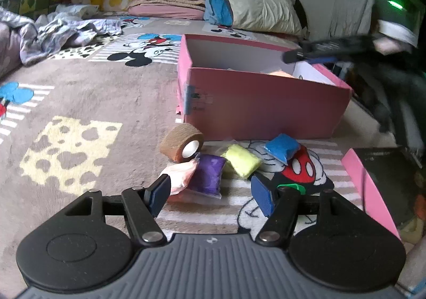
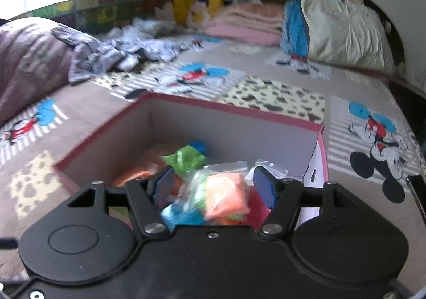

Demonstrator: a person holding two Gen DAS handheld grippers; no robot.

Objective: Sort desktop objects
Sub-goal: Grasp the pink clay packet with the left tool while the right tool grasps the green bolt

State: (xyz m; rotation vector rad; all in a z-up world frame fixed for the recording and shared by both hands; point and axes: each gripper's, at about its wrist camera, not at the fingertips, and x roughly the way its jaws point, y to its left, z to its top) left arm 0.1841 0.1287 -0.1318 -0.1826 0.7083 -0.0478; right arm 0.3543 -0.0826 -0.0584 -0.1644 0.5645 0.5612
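A pink cardboard box (image 1: 266,104) stands on the bed. In front of it lie a brown bandage roll (image 1: 181,145), a purple packet (image 1: 206,175), a pale pink packet (image 1: 181,173), a yellow packet (image 1: 243,160) and a blue packet (image 1: 282,147). My left gripper (image 1: 210,193) is open, low over the purple packet. My right gripper (image 2: 217,188) is open above the box (image 2: 101,144), over an orange packet (image 2: 226,195), a green packet (image 2: 186,159) and a blue packet (image 2: 181,216) inside. The right gripper also shows in the left wrist view (image 1: 319,51) over the box's far right.
The bed has a Mickey Mouse blanket (image 1: 93,85). Pillows (image 1: 261,8), folded blankets (image 1: 170,0) and crumpled clothes (image 1: 69,29) lie at the head. A pink lid with a dark item (image 1: 372,187) sits to the right of the packets.
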